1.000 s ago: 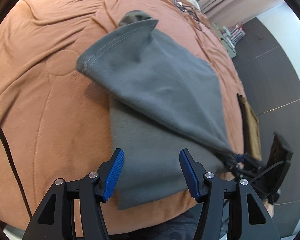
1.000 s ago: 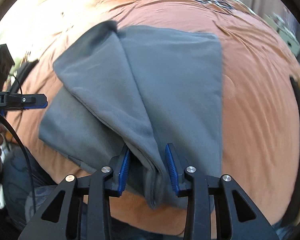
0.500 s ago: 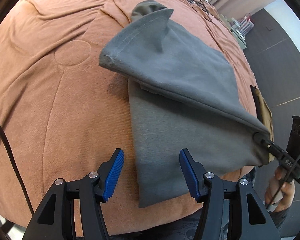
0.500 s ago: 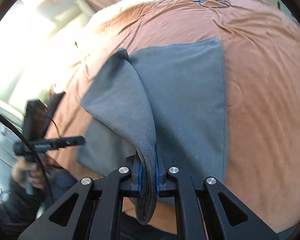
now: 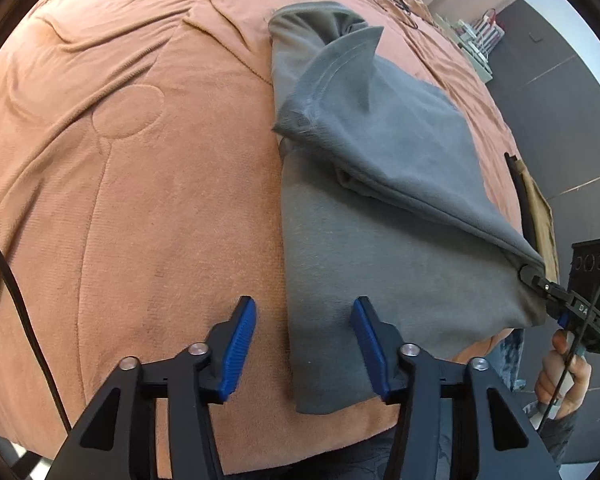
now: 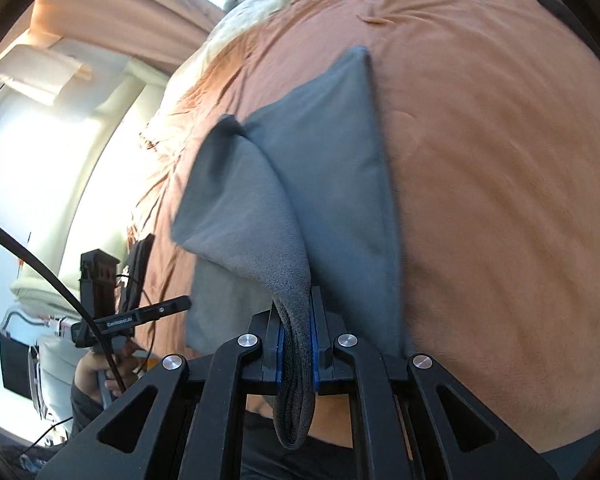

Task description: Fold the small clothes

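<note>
Now right gripper clamped on grey garment, lifted higher than before; left gripper wide open, empty.

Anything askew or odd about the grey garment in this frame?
Yes. The grey garment has a pointed flap sticking up at its far end instead of lying flat. The right gripper is shut on its near edge; the left gripper is open.

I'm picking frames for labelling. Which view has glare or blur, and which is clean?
Right wrist view: the window at left is blown out white, and the grey cloth is smeared at its edges. Left wrist view: even light, sharp blanket, slight blur on the raised cloth corner; fisheye bends both.
</note>
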A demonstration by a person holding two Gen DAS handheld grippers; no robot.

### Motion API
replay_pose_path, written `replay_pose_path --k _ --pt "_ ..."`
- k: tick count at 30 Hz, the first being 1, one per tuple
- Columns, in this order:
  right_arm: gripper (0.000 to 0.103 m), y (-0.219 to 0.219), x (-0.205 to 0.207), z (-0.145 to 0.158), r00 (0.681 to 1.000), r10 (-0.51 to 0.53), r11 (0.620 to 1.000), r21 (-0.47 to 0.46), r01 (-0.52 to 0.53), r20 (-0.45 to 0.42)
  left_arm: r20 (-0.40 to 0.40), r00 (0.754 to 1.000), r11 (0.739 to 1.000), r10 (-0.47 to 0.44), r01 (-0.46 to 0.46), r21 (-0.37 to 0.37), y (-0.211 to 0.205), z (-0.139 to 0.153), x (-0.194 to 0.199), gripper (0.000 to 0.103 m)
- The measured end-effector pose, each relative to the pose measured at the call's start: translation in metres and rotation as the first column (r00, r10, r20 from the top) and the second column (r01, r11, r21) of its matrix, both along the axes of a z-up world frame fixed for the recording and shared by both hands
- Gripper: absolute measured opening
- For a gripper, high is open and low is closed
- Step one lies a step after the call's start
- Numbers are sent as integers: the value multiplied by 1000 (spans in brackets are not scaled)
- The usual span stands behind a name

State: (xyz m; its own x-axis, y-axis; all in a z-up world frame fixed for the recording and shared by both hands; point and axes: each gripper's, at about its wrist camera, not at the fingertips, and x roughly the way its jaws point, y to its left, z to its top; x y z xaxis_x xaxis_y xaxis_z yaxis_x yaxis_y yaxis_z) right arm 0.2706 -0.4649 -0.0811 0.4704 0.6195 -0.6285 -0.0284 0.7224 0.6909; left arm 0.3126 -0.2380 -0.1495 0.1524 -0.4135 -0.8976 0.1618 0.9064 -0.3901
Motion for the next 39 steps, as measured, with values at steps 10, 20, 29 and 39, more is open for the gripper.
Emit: replay_pose_path --k 10,20,29,39 --pt "62 52 -4 39 993 112 892 -445 -84 36 3 1000 1000 16 -16 -15 11 -3 4 45" --pt "64 132 21 57 969 243 761 -628 -162 44 22 997 994 73 -71 -78 34 4 13 45" --pt "63 200 54 54 932 362 661 -710 -245 15 18 992 983 122 -118 -141 65 7 23 45" --pt "63 256 91 26 914 405 526 -810 -258 -29 14 986 970 169 -163 -183 97 10 30 45"
